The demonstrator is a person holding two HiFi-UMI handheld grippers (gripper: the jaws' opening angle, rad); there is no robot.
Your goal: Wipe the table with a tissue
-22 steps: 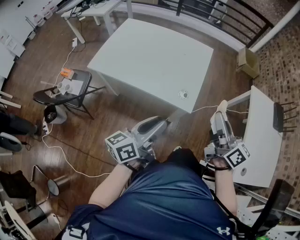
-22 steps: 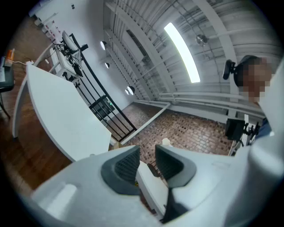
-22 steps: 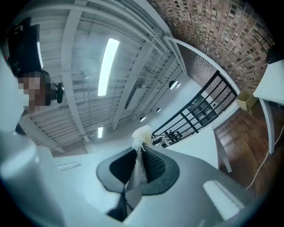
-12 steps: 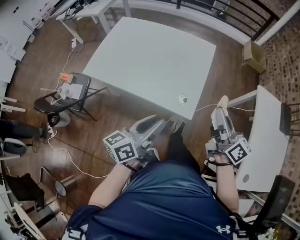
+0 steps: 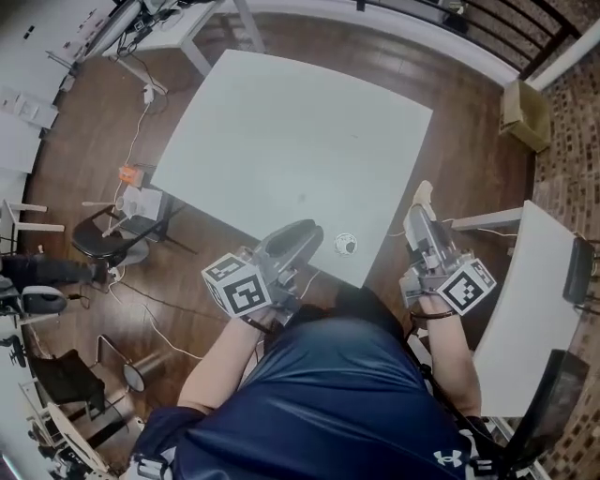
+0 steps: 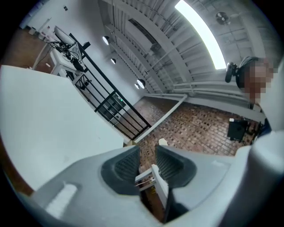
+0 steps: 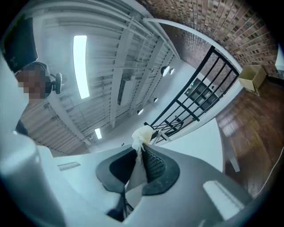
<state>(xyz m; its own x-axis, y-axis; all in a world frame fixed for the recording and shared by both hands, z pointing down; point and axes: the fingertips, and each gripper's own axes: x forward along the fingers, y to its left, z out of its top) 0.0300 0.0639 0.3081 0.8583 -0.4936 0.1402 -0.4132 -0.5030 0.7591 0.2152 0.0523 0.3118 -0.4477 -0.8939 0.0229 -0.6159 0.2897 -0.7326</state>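
The white table (image 5: 291,141) fills the middle of the head view, with its near corner just in front of me. My right gripper (image 5: 418,204) is off the table's right edge, above the wooden floor. It is shut on a crumpled white tissue (image 7: 143,134) that sticks out past its tips (image 5: 422,192). My left gripper (image 5: 302,234) hangs over the table's near edge. Its jaws (image 6: 147,150) stand a narrow gap apart with nothing between them. Both gripper views tilt upward and show the ceiling and part of the table (image 6: 44,111).
A small round object (image 5: 346,245) lies on the table near its front corner. A folding chair (image 5: 117,234) holding small items stands at the left, and a second white table (image 5: 525,300) at the right. A cardboard box (image 5: 527,112), a black railing (image 5: 487,19) and floor cables are around.
I have stepped up to the table, which now lies closer below me. Both grippers have moved forward; the left one has gone from over the floor to over the table's near edge.
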